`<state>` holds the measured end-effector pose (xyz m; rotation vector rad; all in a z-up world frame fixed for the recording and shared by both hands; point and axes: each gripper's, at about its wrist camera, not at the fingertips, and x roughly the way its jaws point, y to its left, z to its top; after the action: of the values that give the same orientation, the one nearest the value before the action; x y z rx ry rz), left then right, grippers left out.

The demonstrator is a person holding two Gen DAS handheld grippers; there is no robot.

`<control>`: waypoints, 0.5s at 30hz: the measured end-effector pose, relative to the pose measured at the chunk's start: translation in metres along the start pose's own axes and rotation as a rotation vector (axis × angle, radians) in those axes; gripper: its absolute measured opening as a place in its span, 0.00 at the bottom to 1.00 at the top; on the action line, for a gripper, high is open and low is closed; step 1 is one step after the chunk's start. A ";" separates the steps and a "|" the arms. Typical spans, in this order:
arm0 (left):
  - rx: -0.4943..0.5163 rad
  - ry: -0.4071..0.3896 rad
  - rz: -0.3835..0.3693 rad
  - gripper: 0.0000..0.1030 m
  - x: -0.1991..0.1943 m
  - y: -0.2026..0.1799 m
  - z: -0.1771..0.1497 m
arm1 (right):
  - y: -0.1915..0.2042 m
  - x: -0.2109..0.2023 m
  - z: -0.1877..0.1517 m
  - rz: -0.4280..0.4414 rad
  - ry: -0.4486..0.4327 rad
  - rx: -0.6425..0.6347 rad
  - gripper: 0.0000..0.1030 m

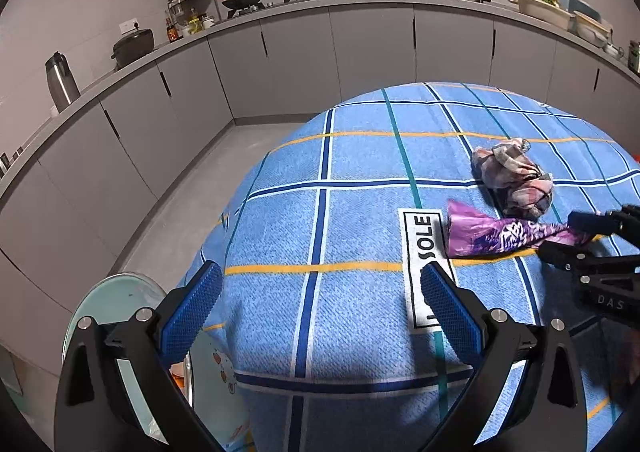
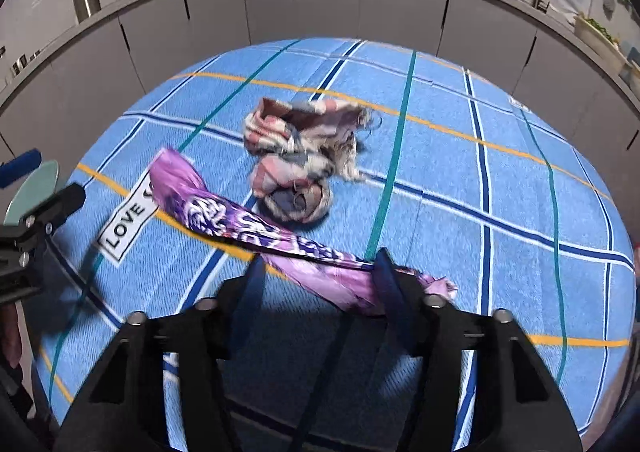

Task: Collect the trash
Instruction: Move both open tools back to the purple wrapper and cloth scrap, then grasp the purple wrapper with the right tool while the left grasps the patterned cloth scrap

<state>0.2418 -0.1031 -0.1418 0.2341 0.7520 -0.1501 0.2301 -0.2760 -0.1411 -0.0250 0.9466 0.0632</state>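
Across the round table lies a woven blue checked tablecloth [image 1: 360, 211], crossed by navy, teal and orange lines, with a white printed label [image 1: 424, 272] stitched near its middle. Beyond it curves a run of smooth grey cabinets [image 1: 280, 63] under a grey countertop. At about 1 o'clock from the label sits a crumpled plaid rag [image 2: 300, 163], pink and grey, with frayed edges. Just beside the rag, toward 5 o'clock in the right wrist view, stretches a glossy purple plastic wrapper [image 2: 256, 228], long and twisted, one flared end resting on the label. The right gripper [image 2: 320, 264] has its dark fingers narrowed around the wrapper's thin, wrinkled end. The left gripper [image 1: 320, 300] hangs over the near table edge at 6 o'clock, its ribbed blue pads [image 1: 192, 312] spread wide, holding nothing.
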 end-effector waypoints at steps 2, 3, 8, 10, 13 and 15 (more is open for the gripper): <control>0.001 0.001 -0.003 0.95 0.000 -0.002 0.000 | 0.000 -0.001 -0.003 0.010 0.008 -0.009 0.39; 0.003 0.002 -0.003 0.95 -0.001 -0.003 -0.001 | 0.001 -0.002 -0.004 0.009 0.009 -0.013 0.35; 0.013 -0.006 -0.007 0.95 -0.008 -0.006 -0.002 | 0.010 -0.007 -0.010 0.048 0.019 -0.045 0.09; 0.010 -0.011 -0.006 0.95 -0.011 -0.006 -0.002 | 0.013 -0.010 -0.013 0.053 0.019 -0.052 0.05; 0.007 -0.015 -0.001 0.95 -0.014 -0.005 -0.002 | 0.018 -0.018 -0.015 0.063 0.000 -0.058 0.08; 0.007 -0.015 0.001 0.95 -0.015 -0.004 -0.002 | 0.017 -0.025 -0.014 0.099 -0.025 -0.038 0.22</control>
<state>0.2287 -0.1056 -0.1328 0.2402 0.7367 -0.1535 0.2032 -0.2604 -0.1289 -0.0129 0.9210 0.1724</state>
